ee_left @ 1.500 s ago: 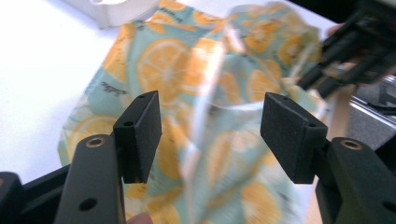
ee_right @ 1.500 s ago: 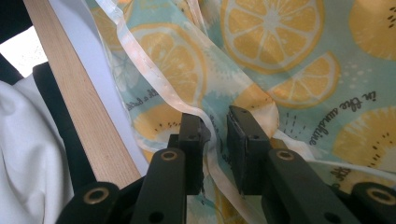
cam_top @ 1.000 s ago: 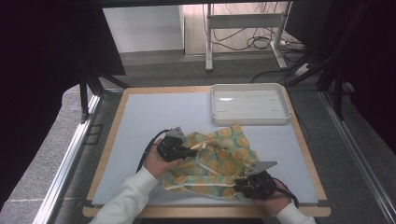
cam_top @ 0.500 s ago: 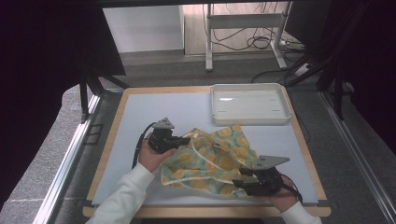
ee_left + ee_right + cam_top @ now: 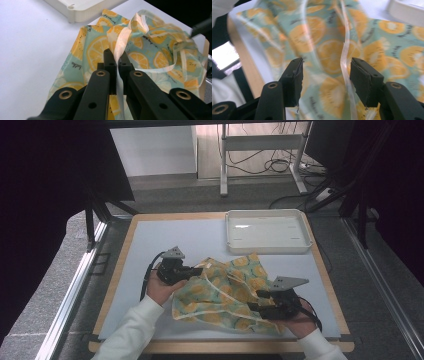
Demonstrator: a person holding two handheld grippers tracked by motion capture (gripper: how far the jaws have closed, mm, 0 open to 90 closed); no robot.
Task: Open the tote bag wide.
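A lemon-print cloth (image 5: pixel 225 290) with pale ribbon straps lies rumpled on the blue-grey mat (image 5: pixel 175 235). My left gripper (image 5: pixel 197 270) is at the cloth's left edge. In the left gripper view it (image 5: pixel 115 56) is shut on a ribbon strap (image 5: pixel 122 40) that rises twisted above the print (image 5: pixel 95 50). My right gripper (image 5: pixel 252 301) hovers over the cloth's near right part. Its jaws (image 5: pixel 325 72) have just been opening and stand apart; a ribbon (image 5: pixel 344 55) runs between them close to the right pad, not pinched.
A white empty tray (image 5: pixel 265 213) stands at the back right of the mat, just beyond the cloth. The table's wooden border (image 5: pixel 115 285) frames the mat. Bare mat lies to the left and behind the left gripper.
My right gripper's jaws have opened and it has lifted a little off the cloth. The left gripper keeps its hold on the strap; the cloth has shifted slightly.
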